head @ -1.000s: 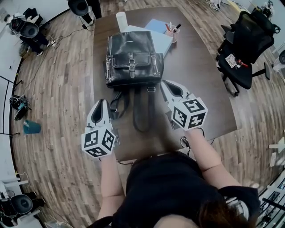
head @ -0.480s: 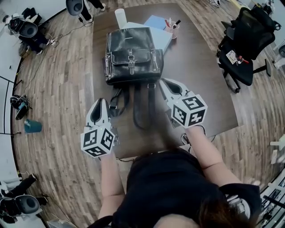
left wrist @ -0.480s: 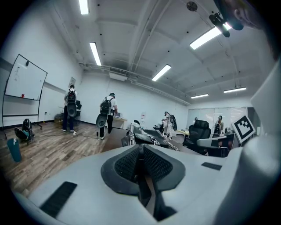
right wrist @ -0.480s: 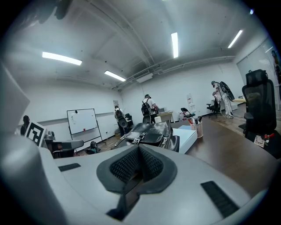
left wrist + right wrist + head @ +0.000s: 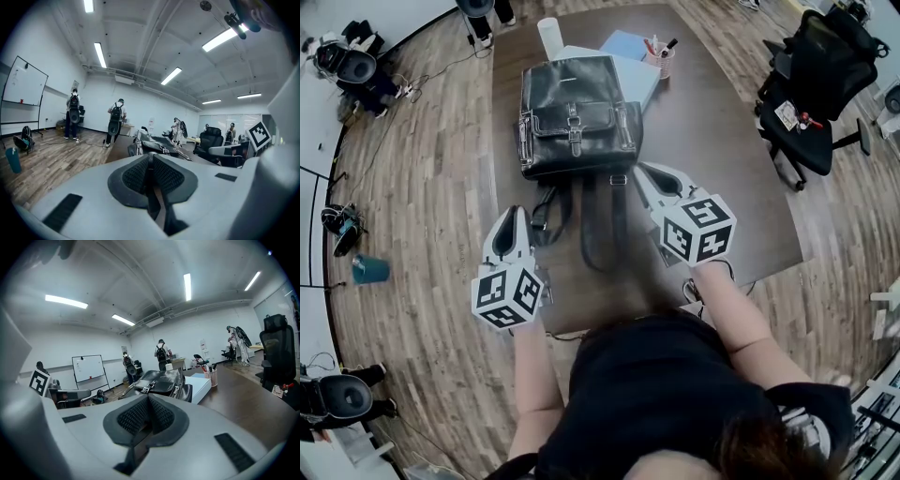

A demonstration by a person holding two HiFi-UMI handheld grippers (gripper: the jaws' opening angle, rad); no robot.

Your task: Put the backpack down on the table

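Black backpack (image 5: pixel 579 117) lies on table (image 5: pixel 712 159); left tool (image 5: pixel 514 214), right tool (image 5: pixel 642 173) closed, nearer front edge.

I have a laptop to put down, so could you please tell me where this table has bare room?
The widest bare patch of the dark wooden table lies right of the black leather backpack, from the mesh pen cup to the near edge. The far end is crowded: flat white box, blue notebook, white cylinder.

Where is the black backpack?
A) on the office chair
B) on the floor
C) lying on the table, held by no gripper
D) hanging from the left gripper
C: the backpack lies flat on the table; the left gripper and right gripper are shut and empty.
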